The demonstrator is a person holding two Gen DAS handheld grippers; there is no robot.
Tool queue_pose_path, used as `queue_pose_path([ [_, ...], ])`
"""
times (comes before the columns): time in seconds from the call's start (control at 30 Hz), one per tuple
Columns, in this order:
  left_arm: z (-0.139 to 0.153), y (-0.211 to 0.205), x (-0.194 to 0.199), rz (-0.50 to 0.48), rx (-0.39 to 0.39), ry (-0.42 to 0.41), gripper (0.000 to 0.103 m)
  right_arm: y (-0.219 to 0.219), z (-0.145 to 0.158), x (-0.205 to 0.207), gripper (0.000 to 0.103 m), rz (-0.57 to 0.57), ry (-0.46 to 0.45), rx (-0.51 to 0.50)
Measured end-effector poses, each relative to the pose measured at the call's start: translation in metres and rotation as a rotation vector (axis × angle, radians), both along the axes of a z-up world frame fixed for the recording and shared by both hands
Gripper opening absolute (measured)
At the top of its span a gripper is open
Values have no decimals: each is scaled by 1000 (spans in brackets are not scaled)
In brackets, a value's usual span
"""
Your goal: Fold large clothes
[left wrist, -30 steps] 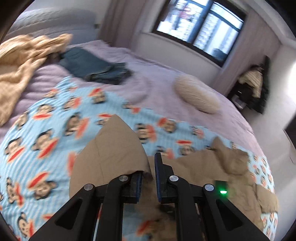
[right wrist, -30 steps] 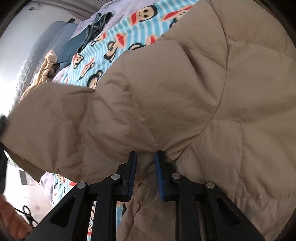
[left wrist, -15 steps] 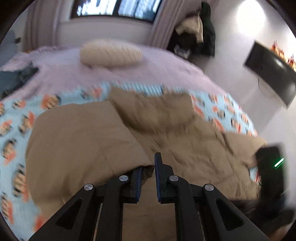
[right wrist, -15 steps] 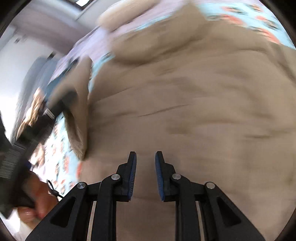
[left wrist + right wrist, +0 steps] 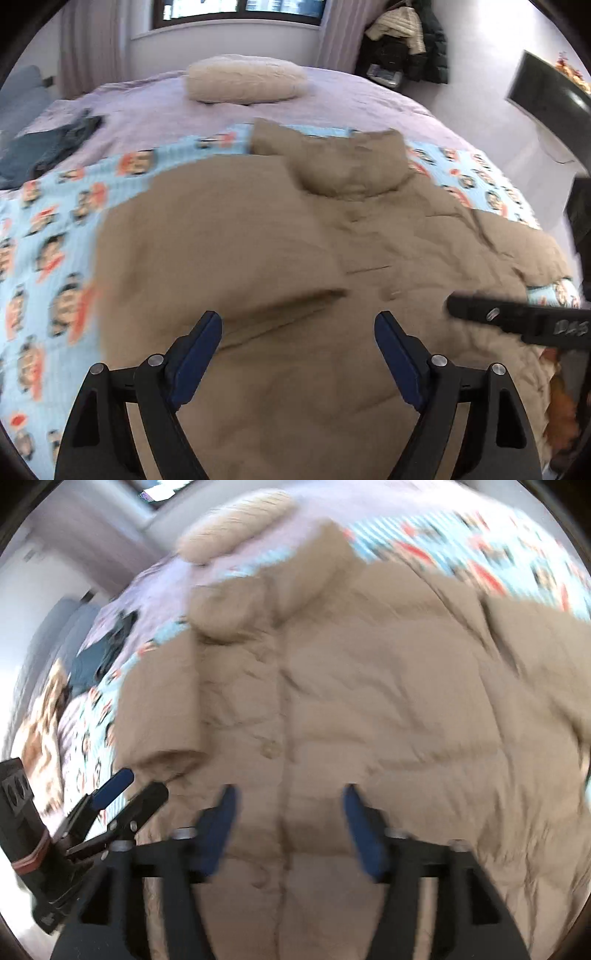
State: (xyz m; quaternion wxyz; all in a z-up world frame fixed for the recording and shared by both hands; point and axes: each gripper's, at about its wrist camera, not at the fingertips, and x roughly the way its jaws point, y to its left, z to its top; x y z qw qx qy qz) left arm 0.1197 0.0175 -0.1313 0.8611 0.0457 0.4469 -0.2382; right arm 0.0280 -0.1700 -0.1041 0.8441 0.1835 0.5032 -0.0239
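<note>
- Left hand-held gripper is pointing down over the tan puffer jacket, jaws just opened wide, nothing between them.
- Right hand-held gripper is likewise gaping, empty, and motion-blurred.
- Quilted jacket is lying spread on the monkey-print blanket, mid-frame.

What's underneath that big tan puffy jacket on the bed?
The tan jacket lies on a light-blue blanket with cartoon monkey faces, which shows around its edges, over a lilac bedspread. Whatever sits directly beneath the jacket's middle is covered.
</note>
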Motion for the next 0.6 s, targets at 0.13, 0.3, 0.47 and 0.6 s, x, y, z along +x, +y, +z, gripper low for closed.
queue_pose_path([
  [0.13,-7,45,5,142,69,-14,85,57,12,16,75,233,-52,-305],
  [0.3,-43,83,9,267,188,32,85,110,-12,32,75,435,-76,-545],
  [0.47,-67,97,17,351,242,65,85,134,-22,65,75,435,-149,-613],
  [0.6,-77,101,26,407,258,66,85,140,-22,77,43,373,-208,-619],
])
